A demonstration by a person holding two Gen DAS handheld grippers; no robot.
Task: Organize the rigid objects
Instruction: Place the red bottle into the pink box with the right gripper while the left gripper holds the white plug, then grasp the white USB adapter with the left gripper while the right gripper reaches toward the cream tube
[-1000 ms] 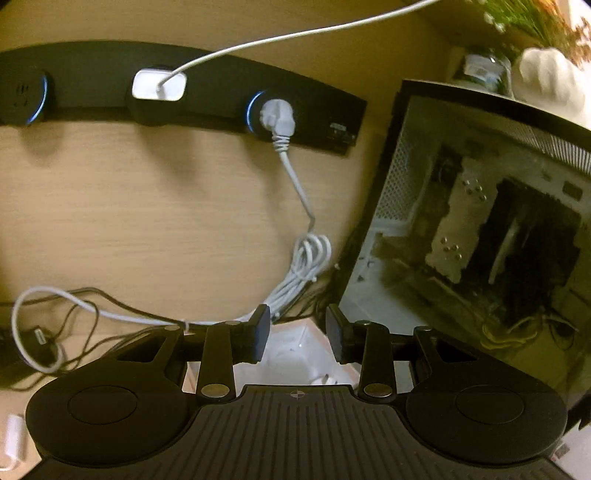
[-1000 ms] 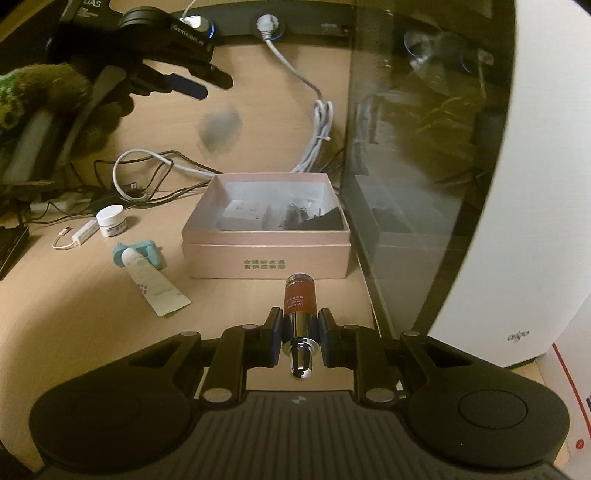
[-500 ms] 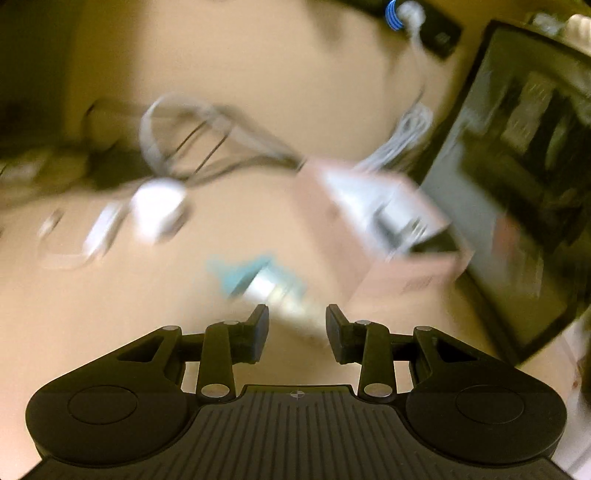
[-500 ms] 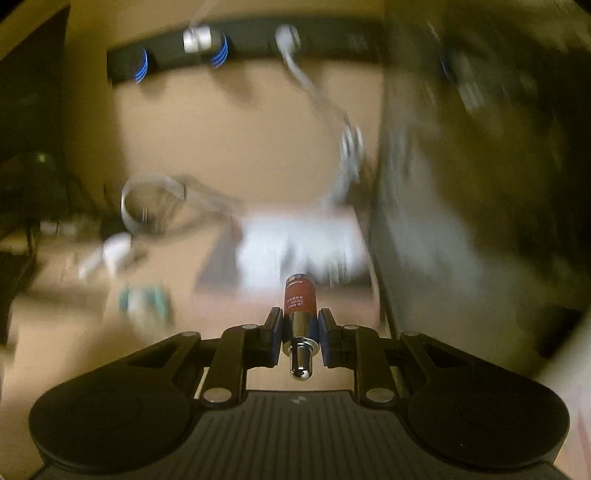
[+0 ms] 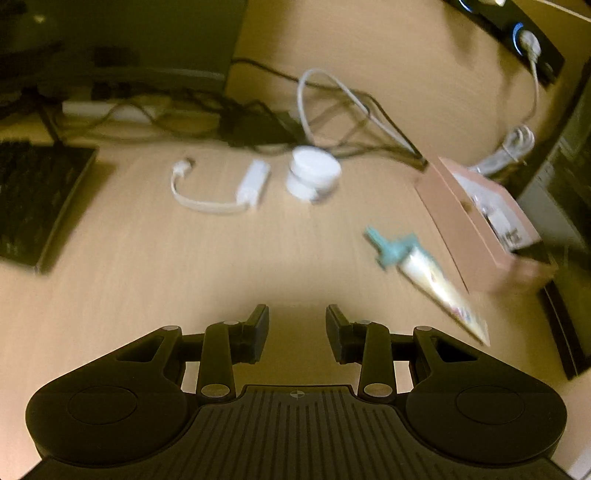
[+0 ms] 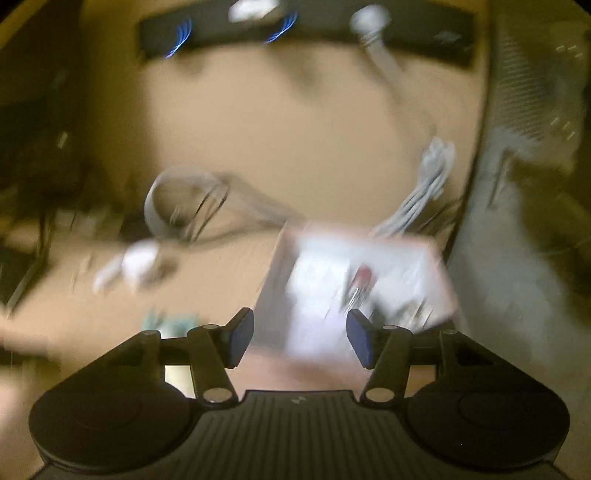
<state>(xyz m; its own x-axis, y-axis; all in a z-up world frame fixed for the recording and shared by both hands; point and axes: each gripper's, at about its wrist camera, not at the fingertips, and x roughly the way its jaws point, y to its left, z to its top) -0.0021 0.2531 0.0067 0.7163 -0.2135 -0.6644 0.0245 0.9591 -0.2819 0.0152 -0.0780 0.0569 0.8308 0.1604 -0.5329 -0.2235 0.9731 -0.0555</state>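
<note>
My right gripper (image 6: pixel 300 334) is open and empty above the near edge of the pink box (image 6: pixel 437 254). A small red-labelled bottle (image 6: pixel 361 277) lies blurred inside the box. My left gripper (image 5: pixel 297 326) is open and empty above bare desk. In the left wrist view a white jar (image 5: pixel 312 176) and a white adapter with a short cable (image 5: pixel 251 181) lie ahead. A tube with a teal cap (image 5: pixel 424 273) lies to the right beside the pink box (image 5: pixel 465 229).
A tangle of black and white cables (image 5: pixel 332 110) lies behind the jar. A black keyboard (image 5: pixel 33 199) sits at the left. A black socket strip (image 6: pixel 306 29) runs along the back wall. A computer case (image 6: pixel 535 147) stands right of the box.
My right gripper has opened and let go of the red-labelled bottle, which now lies in the pink box. My left gripper has swung down from the wall to face the desk.
</note>
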